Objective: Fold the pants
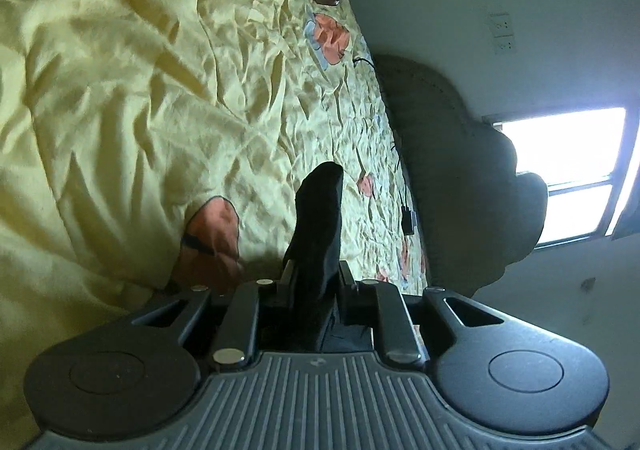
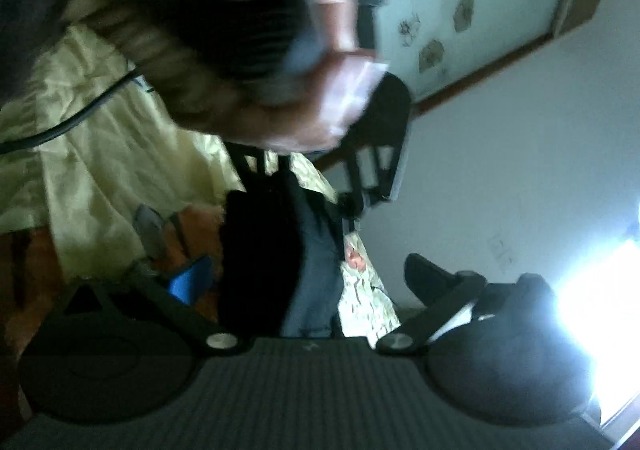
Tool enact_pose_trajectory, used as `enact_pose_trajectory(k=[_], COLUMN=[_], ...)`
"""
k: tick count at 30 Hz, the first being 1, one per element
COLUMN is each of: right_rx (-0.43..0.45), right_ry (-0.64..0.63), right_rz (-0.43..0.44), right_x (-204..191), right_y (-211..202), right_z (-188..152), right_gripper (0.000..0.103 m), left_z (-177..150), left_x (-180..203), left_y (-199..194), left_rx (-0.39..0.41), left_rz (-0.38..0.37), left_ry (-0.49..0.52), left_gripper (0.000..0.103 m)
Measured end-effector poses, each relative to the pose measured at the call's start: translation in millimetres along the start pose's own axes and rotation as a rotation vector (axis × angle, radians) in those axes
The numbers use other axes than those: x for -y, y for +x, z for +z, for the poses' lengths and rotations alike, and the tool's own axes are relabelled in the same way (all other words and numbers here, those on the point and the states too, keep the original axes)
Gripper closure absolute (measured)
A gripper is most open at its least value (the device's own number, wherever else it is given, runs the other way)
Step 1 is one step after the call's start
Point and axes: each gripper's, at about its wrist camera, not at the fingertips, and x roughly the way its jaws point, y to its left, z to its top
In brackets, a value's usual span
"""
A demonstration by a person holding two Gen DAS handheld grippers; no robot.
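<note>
Black fabric of the pants (image 1: 318, 234) stands pinched in the left tool (image 1: 314, 274) above the yellow bedspread (image 1: 132, 98). Only the blurred right-wrist view shows the right tool (image 2: 296, 270), jaws wide apart, with the pants hanging between them, and the person's hand (image 2: 320, 106).

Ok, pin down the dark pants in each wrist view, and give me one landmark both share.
Left wrist: the dark pants rise at bottom centre, pinched in the left gripper.
Right wrist: blurred, they hang dark at lower centre, under the left gripper; the right gripper stands open.
Shared landmark: the yellow flowered bedspread.
</note>
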Motion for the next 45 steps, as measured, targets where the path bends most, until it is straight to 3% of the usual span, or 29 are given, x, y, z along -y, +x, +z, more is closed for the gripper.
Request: enact_pose_trajectory(k=[3, 5, 6, 7, 13, 28, 38, 45], right_rx=[-0.033, -0.036, -0.05, -0.072, -0.087, -0.106, -0.151, -0.211], right_ry=[0.026, 0.043, 0.058, 0.081, 0.315, 0.587, 0.769, 0.963], right_rz=[-0.008, -0.005, 0.014, 0.032, 0.099, -0.014, -0.117, -0.15], right_x=[2, 4, 6, 9, 61, 129, 173, 194], right_y=[15, 21, 24, 26, 23, -21, -59, -75], right_z=[4, 6, 5, 5, 2, -38, -110, -175], right_gripper=[0.019, 0.035, 0.071, 0.085, 0.088, 0.089, 0.089, 0.089], left_z=[0, 0, 0, -1, -6, -68, -137, -193], left_x=[4, 7, 9, 11, 26, 117, 178, 198], left_y=[0, 2, 2, 3, 0, 44, 117, 180], left_rx=[-0.004, -0.005, -0.006, -0.006, -0.011, -0.1, -0.211, -0.288], left_rz=[0.003, 0.001, 0.008, 0.013, -0.028, -0.048, -0.018, 0.063], left_ry=[-0.004, -0.005, -0.002, 0.004, 0.028, 0.218, 0.328, 0.406], left_gripper=[0.085, 0.085, 0.085, 0.085, 0.085, 0.085, 0.085, 0.085])
